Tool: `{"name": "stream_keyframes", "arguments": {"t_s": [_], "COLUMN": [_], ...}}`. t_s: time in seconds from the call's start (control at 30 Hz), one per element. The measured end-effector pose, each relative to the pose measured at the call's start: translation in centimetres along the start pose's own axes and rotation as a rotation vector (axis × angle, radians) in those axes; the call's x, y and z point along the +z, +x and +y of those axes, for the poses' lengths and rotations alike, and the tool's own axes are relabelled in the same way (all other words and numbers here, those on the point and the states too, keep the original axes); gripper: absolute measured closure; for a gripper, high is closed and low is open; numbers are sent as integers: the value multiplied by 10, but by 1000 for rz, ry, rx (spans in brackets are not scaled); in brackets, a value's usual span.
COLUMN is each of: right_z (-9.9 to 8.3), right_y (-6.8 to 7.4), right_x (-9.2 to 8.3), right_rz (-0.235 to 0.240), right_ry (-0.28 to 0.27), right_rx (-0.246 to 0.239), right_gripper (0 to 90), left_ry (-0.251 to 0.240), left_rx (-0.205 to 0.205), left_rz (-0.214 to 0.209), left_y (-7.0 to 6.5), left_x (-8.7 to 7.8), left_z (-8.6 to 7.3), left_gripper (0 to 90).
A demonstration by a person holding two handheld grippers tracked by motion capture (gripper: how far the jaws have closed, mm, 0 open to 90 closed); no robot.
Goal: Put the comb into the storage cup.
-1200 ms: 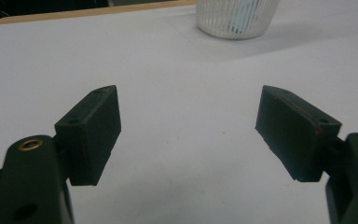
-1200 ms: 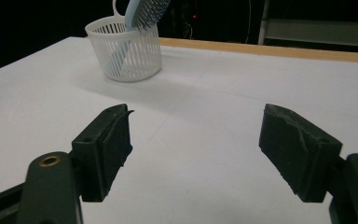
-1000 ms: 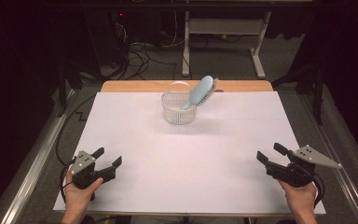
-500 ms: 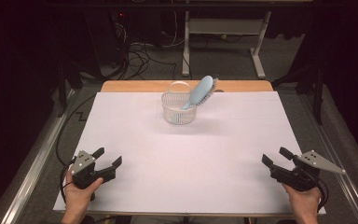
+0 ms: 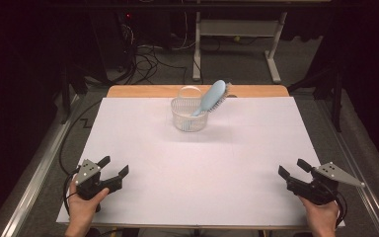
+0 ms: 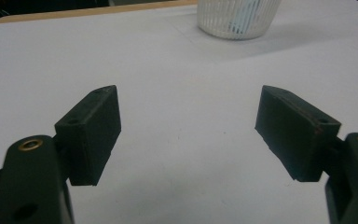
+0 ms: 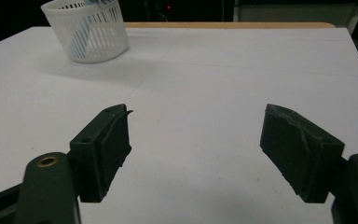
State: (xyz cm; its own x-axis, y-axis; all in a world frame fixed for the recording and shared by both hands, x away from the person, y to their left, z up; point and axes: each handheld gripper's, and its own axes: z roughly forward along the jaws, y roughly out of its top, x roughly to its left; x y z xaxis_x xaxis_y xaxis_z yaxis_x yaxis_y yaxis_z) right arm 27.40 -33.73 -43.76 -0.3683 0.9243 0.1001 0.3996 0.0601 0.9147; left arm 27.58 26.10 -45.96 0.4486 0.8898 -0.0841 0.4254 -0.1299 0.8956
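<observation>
A white slotted basket (image 5: 189, 114) stands at the far middle of the white table (image 5: 197, 168), with a light blue hairbrush (image 5: 211, 97) leaning out of it to the right. The basket (image 6: 237, 18) is far ahead in the left gripper view, and the basket (image 7: 89, 33) sits at the upper left of the right gripper view. My left gripper (image 5: 113, 166) rests near the front left corner, open, nothing between its jaws. At the front right, my right gripper (image 5: 293, 168) is open and empty too. Both are far from the basket.
A wooden strip (image 5: 197, 91) runs along the table's far edge. Beyond it are a dark floor with cables (image 5: 148, 54) and a grey stand's legs (image 5: 271, 64). Metal rails (image 5: 29, 182) flank the table.
The right hand has drawn back slightly toward the front edge with its gripper still open. The left gripper, the basket and the brush have not moved.
</observation>
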Motion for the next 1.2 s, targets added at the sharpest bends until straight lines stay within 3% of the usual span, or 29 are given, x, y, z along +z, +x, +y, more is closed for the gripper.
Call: {"name": "stream_keyframes", "arguments": {"t_s": [1.2], "right_z": [-14], "right_y": [-5], "right_x": [4], "right_rz": [0], "right_ry": [39], "right_rx": [17], "right_gripper": [242], "left_ry": [-2], "left_rx": [-7], "left_rz": [4], "left_y": [0], "left_x": [-1], "left_z": [-1], "left_gripper": [233]}}
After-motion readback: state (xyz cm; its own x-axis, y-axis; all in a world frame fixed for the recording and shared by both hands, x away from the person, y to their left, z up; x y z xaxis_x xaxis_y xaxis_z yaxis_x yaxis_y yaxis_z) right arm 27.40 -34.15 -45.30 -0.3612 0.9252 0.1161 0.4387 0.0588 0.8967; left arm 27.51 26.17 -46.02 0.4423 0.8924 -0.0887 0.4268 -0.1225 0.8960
